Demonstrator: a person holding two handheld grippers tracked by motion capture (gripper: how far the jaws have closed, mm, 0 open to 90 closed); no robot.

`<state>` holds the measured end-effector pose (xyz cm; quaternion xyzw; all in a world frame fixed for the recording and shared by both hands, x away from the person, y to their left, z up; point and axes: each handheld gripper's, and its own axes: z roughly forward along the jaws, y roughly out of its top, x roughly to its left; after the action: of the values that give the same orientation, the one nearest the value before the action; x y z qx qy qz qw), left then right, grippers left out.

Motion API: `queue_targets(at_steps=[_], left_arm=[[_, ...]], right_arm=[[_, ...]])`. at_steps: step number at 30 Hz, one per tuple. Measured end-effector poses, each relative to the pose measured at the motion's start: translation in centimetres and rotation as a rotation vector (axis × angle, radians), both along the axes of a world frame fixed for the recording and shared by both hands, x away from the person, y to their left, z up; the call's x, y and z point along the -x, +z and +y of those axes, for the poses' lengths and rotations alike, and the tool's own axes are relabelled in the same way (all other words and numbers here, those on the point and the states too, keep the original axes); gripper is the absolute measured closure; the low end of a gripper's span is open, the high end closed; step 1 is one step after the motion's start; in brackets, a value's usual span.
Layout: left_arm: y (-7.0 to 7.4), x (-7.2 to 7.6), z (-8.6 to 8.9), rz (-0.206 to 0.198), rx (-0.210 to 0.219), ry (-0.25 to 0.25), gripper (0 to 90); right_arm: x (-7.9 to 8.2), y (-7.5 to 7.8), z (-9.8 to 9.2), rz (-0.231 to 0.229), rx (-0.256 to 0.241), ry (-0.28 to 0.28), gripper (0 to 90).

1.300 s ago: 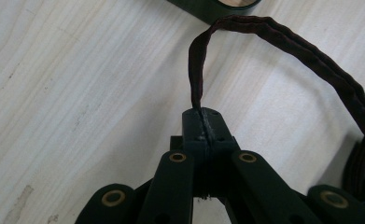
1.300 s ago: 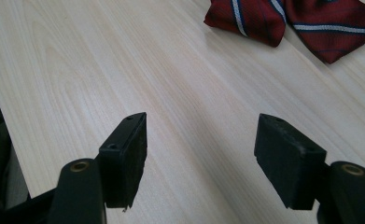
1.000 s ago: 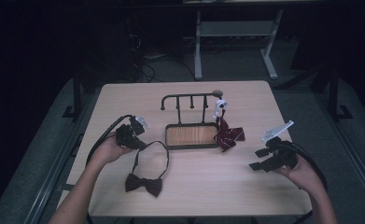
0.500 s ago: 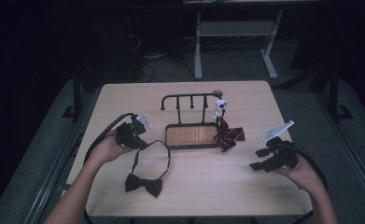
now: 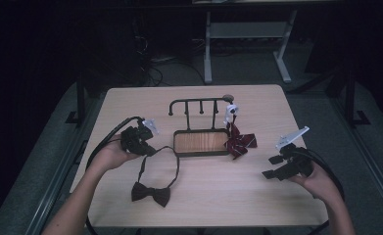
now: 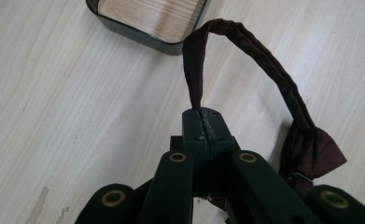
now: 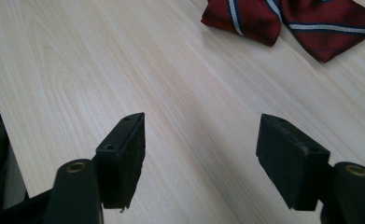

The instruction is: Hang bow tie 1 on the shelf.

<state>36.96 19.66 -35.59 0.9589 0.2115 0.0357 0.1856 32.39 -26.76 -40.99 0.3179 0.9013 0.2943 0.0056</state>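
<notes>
High view dim, surroundings black; table (image 5: 257, 196) evenly lit. Both gripper views bright, sharp, soft shadows.

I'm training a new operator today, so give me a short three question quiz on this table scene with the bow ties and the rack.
1. True or false: the left gripper is shut on the strap of the dark bow tie.
2. Where is the striped red bow tie? A) on the rack's right end, B) in the right gripper, C) on the floor.
3. Fill in: the right gripper's jaws stand ____ over bare table.

Key: 1 true. 2 A. 3 open.
</notes>
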Motion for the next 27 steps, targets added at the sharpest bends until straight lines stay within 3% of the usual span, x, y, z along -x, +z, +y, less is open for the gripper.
queue_targets(at_steps=[27], left_arm=[[3.0,1.2,-0.4,-0.024,0.028,-0.046,89.9]], right_arm=[[0.0,0.1,-0.1,-0.003,0.0,0.003,32.6]])
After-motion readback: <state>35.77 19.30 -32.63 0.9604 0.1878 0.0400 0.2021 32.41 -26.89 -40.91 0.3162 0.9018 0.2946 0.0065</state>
